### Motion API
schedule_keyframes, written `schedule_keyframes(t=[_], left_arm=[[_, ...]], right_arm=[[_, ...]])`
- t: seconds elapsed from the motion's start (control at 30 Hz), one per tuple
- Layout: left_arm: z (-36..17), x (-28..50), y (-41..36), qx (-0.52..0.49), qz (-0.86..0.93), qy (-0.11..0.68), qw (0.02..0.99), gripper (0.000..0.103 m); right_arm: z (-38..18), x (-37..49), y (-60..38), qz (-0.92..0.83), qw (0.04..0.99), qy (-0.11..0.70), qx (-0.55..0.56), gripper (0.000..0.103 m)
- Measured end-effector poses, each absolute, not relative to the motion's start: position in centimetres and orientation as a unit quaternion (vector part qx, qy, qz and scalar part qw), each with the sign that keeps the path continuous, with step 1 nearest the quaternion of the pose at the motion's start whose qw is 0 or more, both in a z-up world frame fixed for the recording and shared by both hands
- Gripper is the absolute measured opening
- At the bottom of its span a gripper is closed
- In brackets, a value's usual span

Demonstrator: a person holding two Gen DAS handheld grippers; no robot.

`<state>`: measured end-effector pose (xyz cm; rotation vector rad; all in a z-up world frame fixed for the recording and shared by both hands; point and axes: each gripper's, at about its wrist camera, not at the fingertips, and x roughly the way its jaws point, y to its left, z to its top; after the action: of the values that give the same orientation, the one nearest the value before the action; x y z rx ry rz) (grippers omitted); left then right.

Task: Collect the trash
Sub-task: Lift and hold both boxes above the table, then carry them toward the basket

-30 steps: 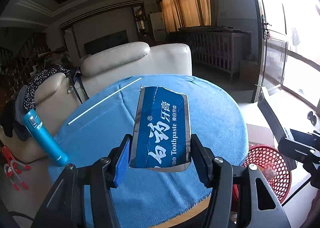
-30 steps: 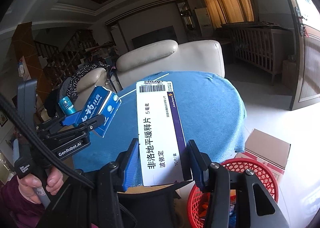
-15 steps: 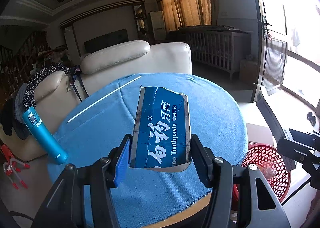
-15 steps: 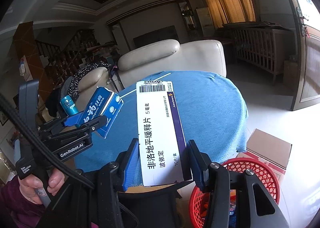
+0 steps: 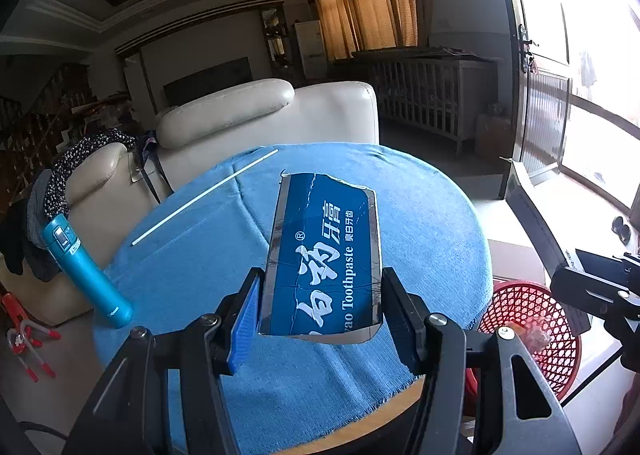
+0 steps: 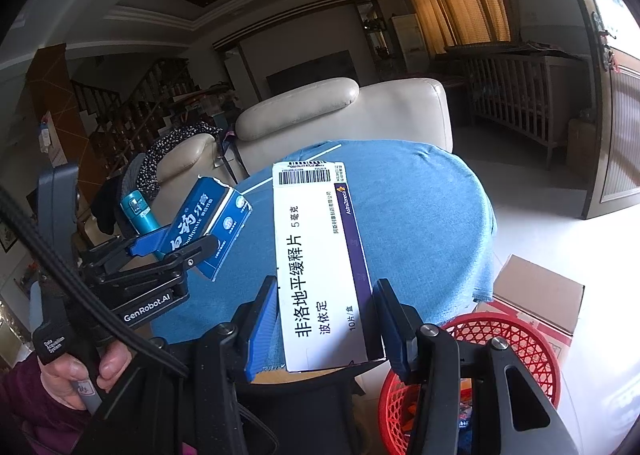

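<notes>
The left gripper (image 5: 320, 311) has its fingers closed on a torn blue toothpaste box (image 5: 324, 259), held above the blue-clothed round counter (image 5: 432, 223). The right gripper (image 6: 326, 319) clamps a white medicine box (image 6: 316, 267) likewise. A red mesh basket (image 6: 516, 339) on the floor beside the counter holds a few scraps.
</notes>
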<state>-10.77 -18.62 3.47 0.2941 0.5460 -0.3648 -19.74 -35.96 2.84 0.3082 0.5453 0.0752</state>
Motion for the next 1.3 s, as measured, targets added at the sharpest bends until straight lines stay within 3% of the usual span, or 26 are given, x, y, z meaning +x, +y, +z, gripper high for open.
schedule_keyframes(t=[1.3], left_arm=[[2.8,-11.7,-19.8,0.171,-0.198,0.267,0.928,0.06]], right_arm=[[2.7,-19.9,-36.3,0.036,0.948,0.271,0.161,0.051]])
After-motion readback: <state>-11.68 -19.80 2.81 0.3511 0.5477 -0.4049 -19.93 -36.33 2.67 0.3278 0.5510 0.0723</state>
